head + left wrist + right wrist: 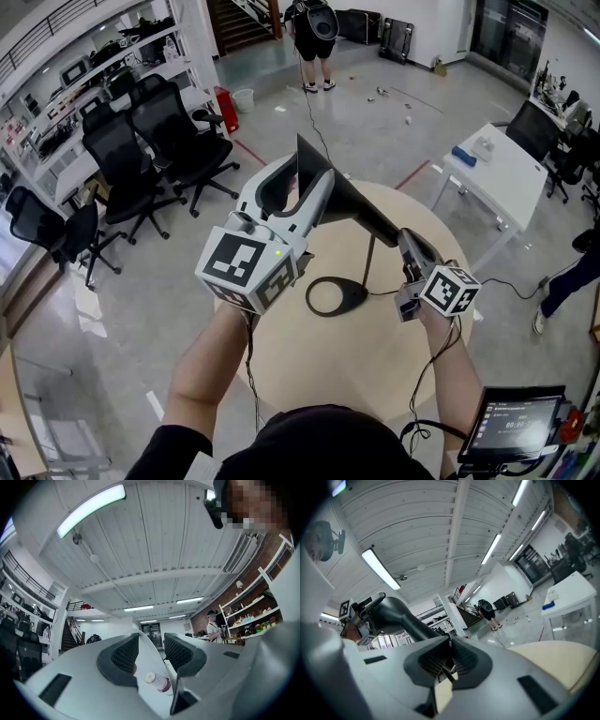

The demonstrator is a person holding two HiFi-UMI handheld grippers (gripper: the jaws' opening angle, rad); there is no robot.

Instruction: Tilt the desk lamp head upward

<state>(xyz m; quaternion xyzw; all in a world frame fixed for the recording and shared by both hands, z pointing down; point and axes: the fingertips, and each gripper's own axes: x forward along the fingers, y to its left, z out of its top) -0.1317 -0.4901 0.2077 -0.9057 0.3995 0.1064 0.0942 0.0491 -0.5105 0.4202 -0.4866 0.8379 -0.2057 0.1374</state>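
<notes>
Left gripper (306, 172) (151, 639): released, its jaws standing apart with nothing between the pads; it was raised at the left, just beside the wide end of the lamp head, with its camera looking up at the ceiling.
Right gripper (405, 237) (449, 642): clenched on the narrow end of the lamp head, at the right of the table.
Lamp head (361, 208) (393, 616): a long black cone, running from its narrow end in the right gripper up and to the far left, where it widened beside the left gripper; it was held high above the tabletop.
Lamp stem (368, 262): thin and dark, running from under the head down to the base.
Lamp base (336, 296): a flat black ring lying near the middle of the table.
Round table (375, 370): beige, right below the person, carrying only the lamp.
Small bottle (158, 681): clear with a white cap, lying on a white surface seen through the gap of the left gripper's jaws, apart from both pads.
Office chairs (159, 141): black, grouped at the far left.
White table (506, 173): at the far right.
Standing person (314, 37): far off, back turned.
Tablet screen (511, 427): lit, at the near right.
</notes>
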